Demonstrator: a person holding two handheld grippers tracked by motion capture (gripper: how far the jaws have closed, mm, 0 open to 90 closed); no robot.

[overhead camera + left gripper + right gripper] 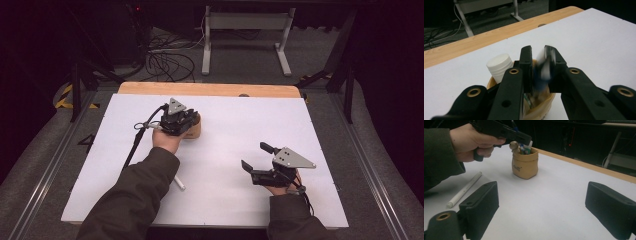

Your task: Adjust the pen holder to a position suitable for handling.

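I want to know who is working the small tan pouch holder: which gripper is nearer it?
Left. The left gripper hangs right over the small tan pouch holder; the right gripper rests open, well off to its side.

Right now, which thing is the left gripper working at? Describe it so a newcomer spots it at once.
Start from the white table with the wooden strip along its far edge. Left of centre, under the left gripper, stands a small tan pouch-like holder. It is the one upright container there, stuffed with pens and a white cap, with dark print on its side, unlike the loose white pen lying flat nearer the person.
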